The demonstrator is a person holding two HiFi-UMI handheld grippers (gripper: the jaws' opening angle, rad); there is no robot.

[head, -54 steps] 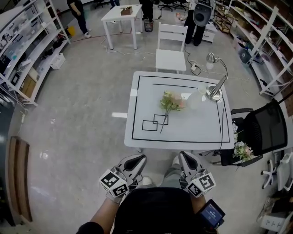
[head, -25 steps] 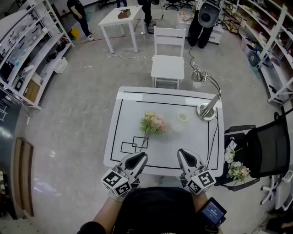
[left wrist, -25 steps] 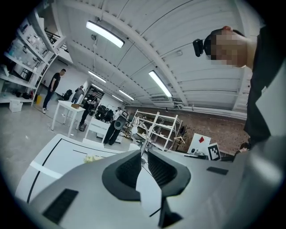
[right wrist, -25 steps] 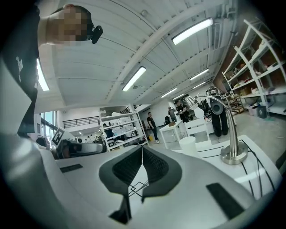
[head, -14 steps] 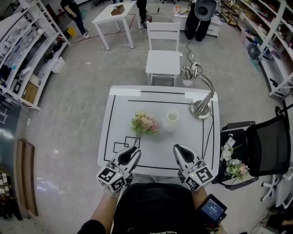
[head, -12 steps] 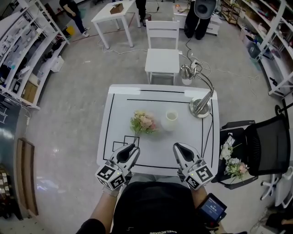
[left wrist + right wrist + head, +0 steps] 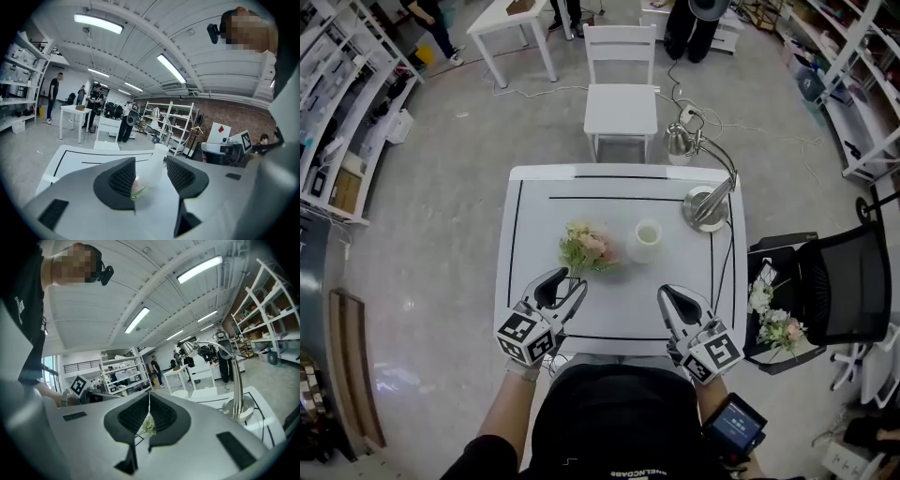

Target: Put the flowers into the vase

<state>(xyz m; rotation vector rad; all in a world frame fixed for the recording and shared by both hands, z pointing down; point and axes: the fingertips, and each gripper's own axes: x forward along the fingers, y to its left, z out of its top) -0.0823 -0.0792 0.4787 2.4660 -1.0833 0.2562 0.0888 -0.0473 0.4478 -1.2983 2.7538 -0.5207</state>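
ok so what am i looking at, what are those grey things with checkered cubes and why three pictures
There is no robot: a person holds a two-jaw gripper in each hand, the left gripper and the right gripper; the marker cubes are part of them. The overhead picture comes from a camera on the person's head. The other two come from cameras riding on each gripper, looking along its jaws. On the table lies a bunch of flowers, with a white vase standing beside it and a desk lamp in the far right corner. Nothing is held: the left jaws have just been opening and stand apart, empty; the right jaws are closed on nothing.
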